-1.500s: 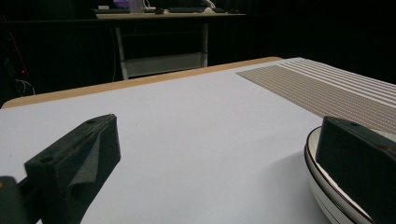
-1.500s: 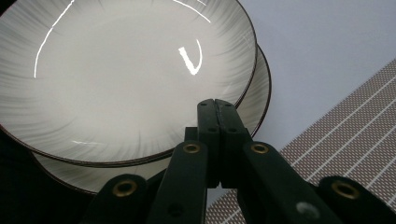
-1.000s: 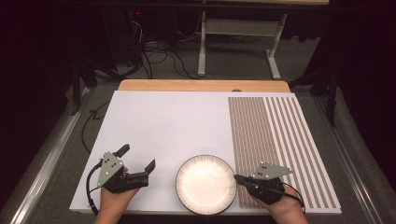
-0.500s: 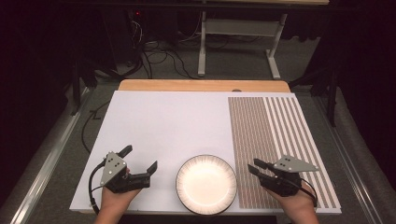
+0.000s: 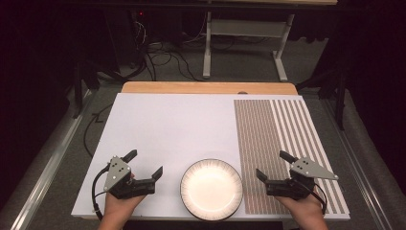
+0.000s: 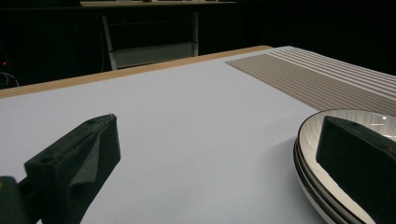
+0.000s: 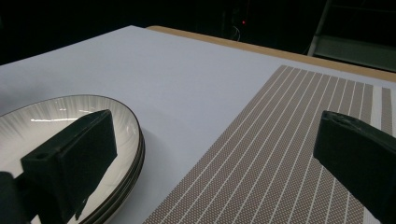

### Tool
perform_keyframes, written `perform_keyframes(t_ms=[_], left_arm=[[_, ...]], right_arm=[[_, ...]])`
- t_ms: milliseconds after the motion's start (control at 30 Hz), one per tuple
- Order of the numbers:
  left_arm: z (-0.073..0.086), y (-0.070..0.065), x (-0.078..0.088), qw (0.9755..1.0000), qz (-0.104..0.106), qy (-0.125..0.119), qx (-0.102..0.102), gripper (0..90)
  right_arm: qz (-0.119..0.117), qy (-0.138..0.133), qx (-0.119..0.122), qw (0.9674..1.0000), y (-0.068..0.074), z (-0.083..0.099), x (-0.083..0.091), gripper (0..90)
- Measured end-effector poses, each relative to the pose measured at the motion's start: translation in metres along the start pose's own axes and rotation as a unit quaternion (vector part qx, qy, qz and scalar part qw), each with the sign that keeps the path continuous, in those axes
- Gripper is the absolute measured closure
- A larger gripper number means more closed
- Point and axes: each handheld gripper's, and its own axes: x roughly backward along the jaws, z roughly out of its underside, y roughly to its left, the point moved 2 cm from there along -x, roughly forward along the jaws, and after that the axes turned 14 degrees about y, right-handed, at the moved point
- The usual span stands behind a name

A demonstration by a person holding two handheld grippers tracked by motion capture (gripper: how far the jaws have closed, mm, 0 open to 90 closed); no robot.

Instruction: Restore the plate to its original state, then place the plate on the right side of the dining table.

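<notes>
Although the bench (image 5: 167, 129) carries very little, its layout is plain: a white sheet covers most of it, a wooden edge shows at the far side, and a brown striped mat (image 5: 282, 143) covers the right part. Stack of plates (image 5: 212, 189) sits at the near edge, centre, just left of the mat; the gripper views show three rims, white with a dark edge line, lying flat and nested. Left gripper (image 5: 143, 167) rests near left of the stack, fingers spread wide and released, nothing between them; in its own view the right-hand finger (image 6: 359, 158) stands in front of the plate rim, contact not determinable. Right gripper (image 5: 276, 165) sits over the near part of the mat, just right of the stack, apart from it. Its fingers have just been opening and now stand fully spread, nothing between them.

Judgement: the stack has been set down and let go, or a fresh grasp is about to be set up. Next move likely calls for bringing one gripper level to the top rim and closing thinly on that plate alone.
</notes>
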Motion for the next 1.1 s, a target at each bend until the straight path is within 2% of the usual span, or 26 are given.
perform_keyframes(t_ms=[167,233,367,467,533,567,600,633,667,700,800,833,933,967,1033,1100], left_arm=[[-0.003,0.000,0.001,0.9999,-0.002,-0.004,-0.011,0.2],[-0.004,0.001,0.001,0.9999,-0.002,-0.008,-0.005,0.3],[-0.002,-0.001,0.000,1.0000,0.001,-0.003,-0.003,0.2],[-0.002,0.000,0.001,1.0000,0.002,-0.004,-0.003,0.2],[-0.002,0.001,0.002,1.0000,0.002,-0.004,-0.002,0.2],[-0.001,0.001,0.002,1.0000,0.003,-0.004,-0.001,0.2],[-0.001,0.001,0.002,1.0000,0.003,-0.004,-0.001,0.2],[-0.001,0.000,0.003,1.0000,0.004,-0.005,0.000,0.2],[-0.001,0.000,0.003,1.0000,0.004,-0.005,0.000,0.2],[-0.002,-0.002,0.003,1.0000,0.005,-0.006,-0.002,0.2],[-0.003,-0.005,0.004,0.9999,0.004,-0.006,-0.010,0.2],[-0.004,-0.006,0.004,0.9999,0.004,-0.006,-0.013,0.2],[-0.005,-0.008,0.004,0.9998,0.005,-0.008,-0.016,0.2],[-0.005,-0.009,0.003,0.9998,0.006,-0.006,-0.016,0.2],[-0.005,-0.009,0.003,0.9998,0.006,-0.007,-0.015,0.2],[-0.006,-0.008,0.002,0.9998,0.005,-0.006,-0.015,0.2]], right_arm=[[-0.001,-0.003,0.004,1.0000,-0.002,-0.002,0.001,0.3],[-0.002,-0.005,0.012,0.9999,-0.002,-0.001,0.002,0.4],[-0.011,-0.005,0.008,0.9999,-0.003,-0.001,0.002,4.4],[-0.010,0.009,0.025,0.9996,0.000,-0.003,0.001,16.3],[-0.009,0.011,0.033,0.9993,0.001,-0.003,0.001,18.5],[-0.015,0.016,0.035,0.9991,0.004,-0.003,0.002,23.4],[-0.015,0.016,0.035,0.9991,0.004,-0.003,0.002,23.4],[-0.024,0.020,0.040,0.9987,0.006,-0.003,0.002,31.5],[-0.024,0.020,0.040,0.9987,0.006,-0.003,0.002,31.5],[-0.033,0.026,0.040,0.9983,0.008,-0.003,0.002,38.1],[-0.044,0.035,0.046,0.9974,0.011,-0.003,0.002,42.0],[-0.042,0.043,0.060,0.9964,0.014,-0.002,0.001,43.3],[-0.045,0.046,0.072,0.9953,0.017,0.000,0.001,46.9],[-0.051,0.048,0.082,0.9941,0.020,0.002,0.000,54.5],[-0.053,0.054,0.082,0.9937,0.021,0.002,-0.001,57.3],[-0.069,0.071,0.087,0.9913,0.024,0.004,-0.004,70.4]])
